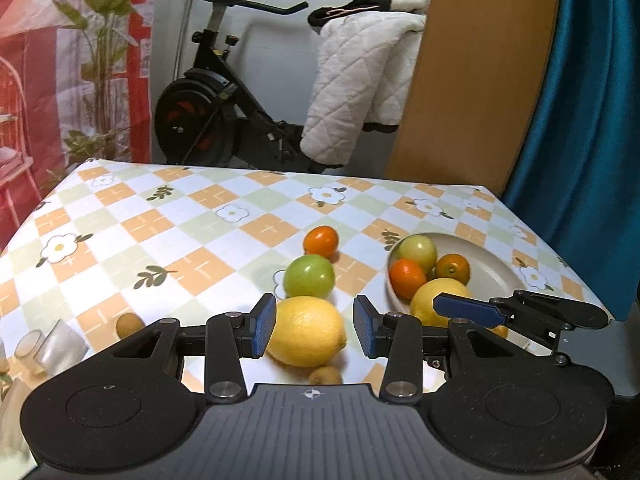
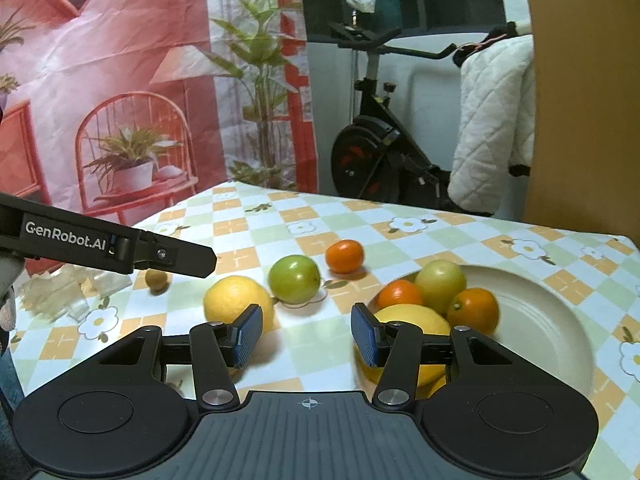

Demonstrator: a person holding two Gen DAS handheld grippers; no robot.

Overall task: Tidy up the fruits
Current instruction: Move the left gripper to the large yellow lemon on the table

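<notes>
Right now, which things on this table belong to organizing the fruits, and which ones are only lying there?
For the job:
- plate, already holding four fruits
- loose lemon
- loose green fruit
- loose orange fruit
- two small brown fruits

Just lying about:
- crumpled clear plastic
- flowered tablecloth
- exercise bike behind the table

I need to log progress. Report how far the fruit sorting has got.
Done: the plate already holds a lemon, a green fruit and two oranges.

In hand: nothing is gripped. The left tool is open around the loose lemon, and the right tool is open and empty.

Left: that lemon, a green fruit, an orange and two small brown fruits on the table.
</notes>
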